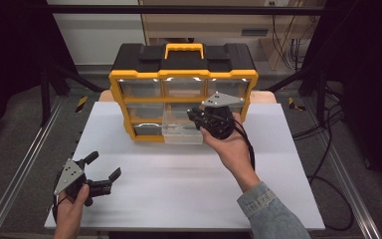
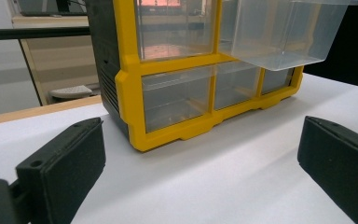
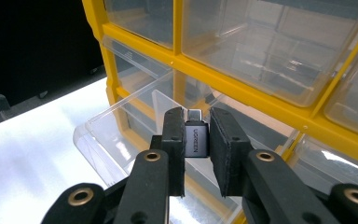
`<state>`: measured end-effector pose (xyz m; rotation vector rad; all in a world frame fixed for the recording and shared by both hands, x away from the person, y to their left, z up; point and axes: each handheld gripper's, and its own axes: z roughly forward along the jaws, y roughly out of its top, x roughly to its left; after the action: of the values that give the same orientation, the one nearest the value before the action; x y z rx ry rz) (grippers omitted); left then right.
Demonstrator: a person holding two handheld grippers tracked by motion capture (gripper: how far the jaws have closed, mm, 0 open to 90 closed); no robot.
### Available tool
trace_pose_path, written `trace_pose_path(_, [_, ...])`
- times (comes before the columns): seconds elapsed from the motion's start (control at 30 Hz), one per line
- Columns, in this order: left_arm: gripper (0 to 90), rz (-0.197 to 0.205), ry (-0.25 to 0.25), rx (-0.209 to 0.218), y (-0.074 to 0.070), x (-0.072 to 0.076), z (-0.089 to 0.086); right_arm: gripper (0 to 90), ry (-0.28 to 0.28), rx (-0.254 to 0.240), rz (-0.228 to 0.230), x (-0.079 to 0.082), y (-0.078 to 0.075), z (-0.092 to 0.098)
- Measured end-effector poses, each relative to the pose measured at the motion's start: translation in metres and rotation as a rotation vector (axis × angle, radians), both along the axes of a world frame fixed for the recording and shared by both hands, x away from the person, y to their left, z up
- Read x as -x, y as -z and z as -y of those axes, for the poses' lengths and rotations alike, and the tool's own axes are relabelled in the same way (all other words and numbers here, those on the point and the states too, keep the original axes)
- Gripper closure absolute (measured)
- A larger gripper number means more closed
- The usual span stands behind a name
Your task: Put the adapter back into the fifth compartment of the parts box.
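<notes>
A yellow-and-black organizer (image 1: 182, 74) with clear drawers stands at the back of the white table. One clear drawer (image 1: 181, 130) in its middle column is pulled out toward me. My right gripper (image 1: 197, 117) hovers over that open drawer (image 3: 121, 126), shut on a small grey USB adapter (image 3: 196, 138) marked UGREEN, its metal plug pointing toward the organizer (image 3: 261, 88). My left gripper (image 1: 104, 166) rests near the table's front left corner, jaws wide open with nothing between them. In the left gripper view its pads (image 2: 65, 163) frame the organizer (image 2: 177, 93) and the pulled-out drawer (image 2: 284, 32).
The white tabletop (image 1: 169, 189) lies between the two hands. Metal rails (image 1: 25, 164) run along both sides of the table, and cables (image 1: 328, 134) trail at the right. A cabinet (image 1: 219, 25) stands behind the organizer.
</notes>
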<state>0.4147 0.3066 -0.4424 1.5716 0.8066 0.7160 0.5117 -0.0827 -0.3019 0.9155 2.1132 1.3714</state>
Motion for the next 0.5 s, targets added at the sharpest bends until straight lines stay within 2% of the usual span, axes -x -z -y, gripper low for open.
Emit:
trace_pose_path(0.33, [0.7,-0.001,-0.001,-0.001,-0.0001,0.0002,-0.0005,76.1,0.004,0.012,-0.020,-0.0047,0.0024,-0.0055])
trace_pose_path(0.43, [0.7,0.000,-0.001,0.000,-0.0002,0.0003,-0.0005,71.6,-0.012,0.011,-0.026,-0.0058,0.0026,-0.0082])
trace_pose_path(0.5, [0.6,0.000,-0.002,0.000,-0.0002,0.0003,-0.0007,71.9,-0.019,0.005,-0.017,-0.0048,0.0018,-0.0089])
